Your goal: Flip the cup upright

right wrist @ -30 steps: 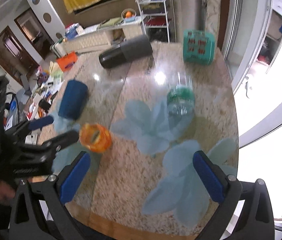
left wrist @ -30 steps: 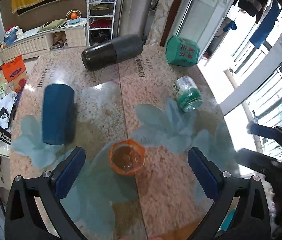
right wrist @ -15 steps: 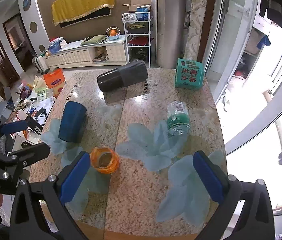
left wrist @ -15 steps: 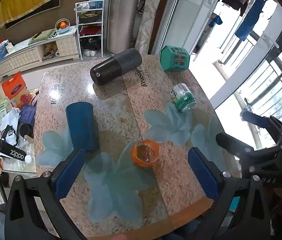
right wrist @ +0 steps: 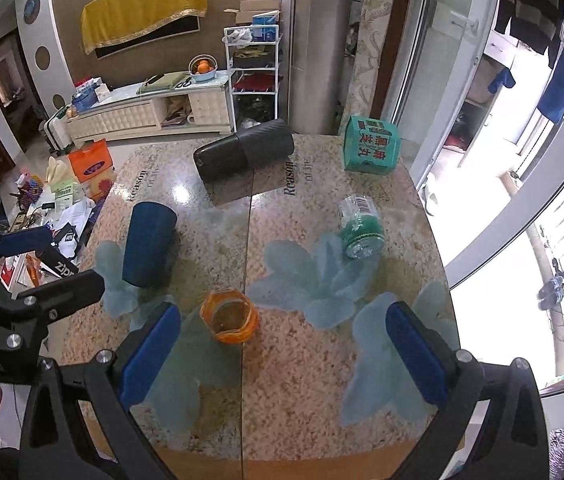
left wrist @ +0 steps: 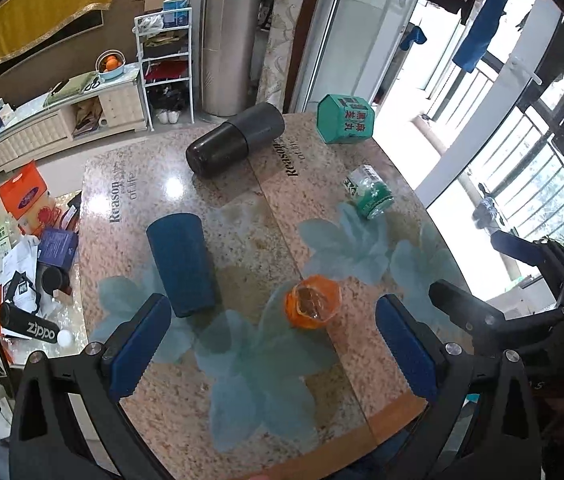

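Observation:
An orange translucent cup (left wrist: 313, 306) stands upright on the granite table, mouth up; it also shows in the right wrist view (right wrist: 230, 315). A dark blue cup (left wrist: 181, 263) lies on its side to the left, also in the right wrist view (right wrist: 147, 243). A clear cup with a green band (left wrist: 370, 196) lies on its side at the right, also in the right wrist view (right wrist: 361, 226). My left gripper (left wrist: 272, 352) is open and empty, high above the table's near edge. My right gripper (right wrist: 282, 354) is open and empty, also high above it.
A large black flask (left wrist: 236, 139) lies on its side at the back of the table (left wrist: 242, 208). A green box (left wrist: 345, 119) stands at the back right. Floor clutter lies left of the table (left wrist: 22, 248). A glass balcony door is to the right.
Both grippers have risen and pulled back from the table, so more of the tabletop shows. The orange cup stays upright where it stood. Both grippers stay open.

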`<action>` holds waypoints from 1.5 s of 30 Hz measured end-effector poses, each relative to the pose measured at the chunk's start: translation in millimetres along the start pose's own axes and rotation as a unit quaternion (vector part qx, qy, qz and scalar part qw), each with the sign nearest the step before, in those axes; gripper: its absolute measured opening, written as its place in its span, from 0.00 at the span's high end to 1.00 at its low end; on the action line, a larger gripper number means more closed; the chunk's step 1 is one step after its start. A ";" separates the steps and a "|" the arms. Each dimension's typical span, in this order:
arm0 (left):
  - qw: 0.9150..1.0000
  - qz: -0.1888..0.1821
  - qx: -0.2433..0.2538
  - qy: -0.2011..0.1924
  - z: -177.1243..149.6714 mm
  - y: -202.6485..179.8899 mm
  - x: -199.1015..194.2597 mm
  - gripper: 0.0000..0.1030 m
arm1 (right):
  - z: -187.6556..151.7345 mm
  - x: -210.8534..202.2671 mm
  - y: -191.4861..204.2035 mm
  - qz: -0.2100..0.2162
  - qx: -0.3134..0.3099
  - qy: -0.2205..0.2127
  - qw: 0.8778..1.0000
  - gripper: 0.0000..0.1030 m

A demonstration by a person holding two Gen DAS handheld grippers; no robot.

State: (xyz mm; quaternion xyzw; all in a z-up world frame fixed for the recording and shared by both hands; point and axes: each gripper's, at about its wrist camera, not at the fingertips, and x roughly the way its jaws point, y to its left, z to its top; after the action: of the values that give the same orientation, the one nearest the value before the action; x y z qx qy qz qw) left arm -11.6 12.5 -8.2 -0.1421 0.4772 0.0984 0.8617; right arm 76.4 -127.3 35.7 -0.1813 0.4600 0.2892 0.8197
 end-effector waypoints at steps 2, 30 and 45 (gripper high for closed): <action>1.000 0.002 0.001 0.000 -0.9 1.6 0.6 0.00 | 0.6 -0.2 1.6 -0.004 -0.002 0.001 1.000 0.00; 1.000 0.001 0.002 0.018 1.3 7.7 12.5 0.00 | 5.8 6.3 5.9 -0.011 -0.006 0.011 1.000 0.00; 1.000 -0.003 0.002 0.015 -0.7 8.7 14.6 0.00 | 4.8 5.8 4.3 -0.013 -0.006 0.013 1.000 0.00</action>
State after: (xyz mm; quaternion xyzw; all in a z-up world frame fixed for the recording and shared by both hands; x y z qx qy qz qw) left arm -7.2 21.0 -22.3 -0.1435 0.4899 0.0930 0.8548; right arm 79.2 -119.5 33.0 -0.1956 0.4667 0.2792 0.8161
